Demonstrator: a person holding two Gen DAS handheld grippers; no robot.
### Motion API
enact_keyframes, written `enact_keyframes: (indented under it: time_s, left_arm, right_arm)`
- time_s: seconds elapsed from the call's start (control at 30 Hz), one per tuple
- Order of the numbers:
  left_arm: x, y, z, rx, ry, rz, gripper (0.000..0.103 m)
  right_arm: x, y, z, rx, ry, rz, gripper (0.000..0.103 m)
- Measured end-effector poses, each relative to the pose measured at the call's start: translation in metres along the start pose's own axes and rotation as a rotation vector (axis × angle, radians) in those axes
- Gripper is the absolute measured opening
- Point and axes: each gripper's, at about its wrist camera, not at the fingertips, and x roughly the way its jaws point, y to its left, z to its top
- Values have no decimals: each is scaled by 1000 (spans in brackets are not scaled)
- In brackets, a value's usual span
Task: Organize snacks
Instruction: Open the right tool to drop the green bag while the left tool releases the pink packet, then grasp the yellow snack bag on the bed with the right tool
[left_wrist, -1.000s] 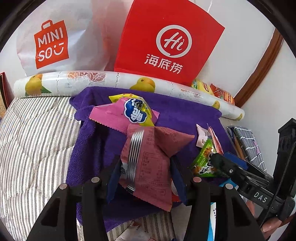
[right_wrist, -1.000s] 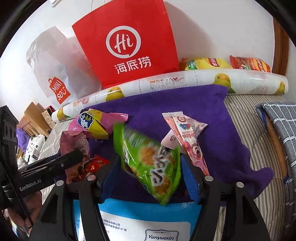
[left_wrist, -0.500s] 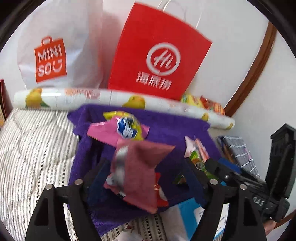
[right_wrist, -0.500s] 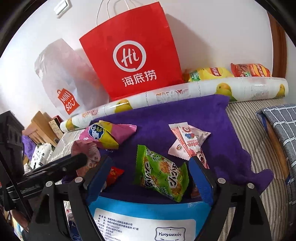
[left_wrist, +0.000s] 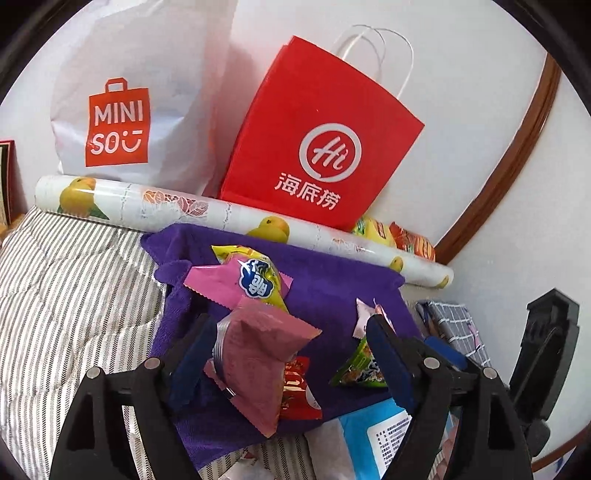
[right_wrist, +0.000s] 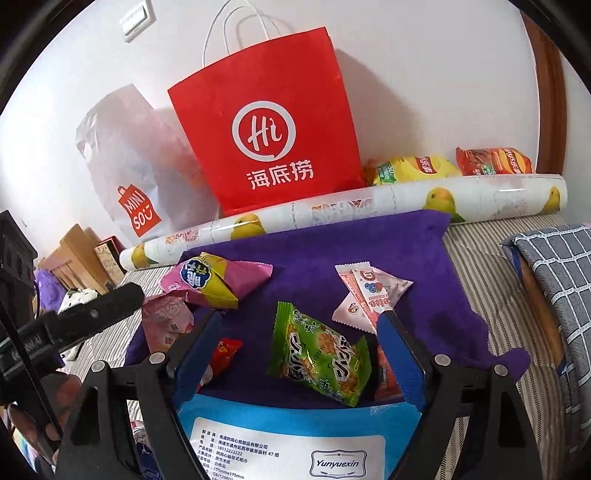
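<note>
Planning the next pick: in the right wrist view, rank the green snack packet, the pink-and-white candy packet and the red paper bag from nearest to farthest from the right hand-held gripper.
1. Green snack packet, lying between the jaws.
2. Pink-and-white candy packet, just beyond the right fingertip.
3. Red paper bag, at the wall.

two bags (right_wrist: 269, 136), one roll (right_wrist: 369, 206), one towel (right_wrist: 424, 258), seven snack packets (right_wrist: 317, 354).

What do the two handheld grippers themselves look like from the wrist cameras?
Both match: the left gripper and right gripper have matte black angular plastic arms with silver round pivot screws and flat blue finger pads. White lettering marks the left gripper's black side body in the right wrist view.
</note>
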Motion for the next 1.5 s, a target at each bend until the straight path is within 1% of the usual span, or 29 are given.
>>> enact_keyframes:
  time_s: [0.13,0.27,0.37,0.57,0.67,0.73,0.83,0.87,0.97,1.13,1.27,1.5]
  left_arm:
    - [0,-2,0,8,-1,19,83]
    - [-2,-5,0,13,-5,18,83]
    - [-6,-7,0,24,-22,14,83]
    - [-10,-8,1,16,-31,-16,83]
    - [-11,-8,1,10,-32,-31,83]
    - [-12,-9,1,10,-32,-39,83]
    - [-15,-11,1,16,-31,-48,83]
    - [-16,-11,1,22,-39,-38,83]
    - [-23,-12,2,32,-70,-38,83]
    - [-26,-7,4,-5,-67,-74,83]
    - [-27,-4,6,-17,-72,-67,83]
    - [-35,3,10,-31,-87,-63,83]
  right_arm:
    - [-2,2,0,-29,-8,-35,85]
    - [-7,3,1,-46,-32,-39,85]
    - [-12,6,1,-72,-56,-53,85]
    - [-31,13,0,-86,-115,-27,85]
    - [-47,18,-4,-120,-141,-30,85]
    - [-58,26,-9,-154,-156,-50,85]
    - [-76,36,-17,-178,-188,-140,85]
    - [-81,38,-20,-183,-189,-147,85]
    - [-100,40,-31,-162,-179,-143,85]
    - [-121,39,-48,-120,-160,-118,85]
    - [-123,43,-66,-100,-104,-71,85]
    - [-116,59,-94,-109,-39,-59,85]
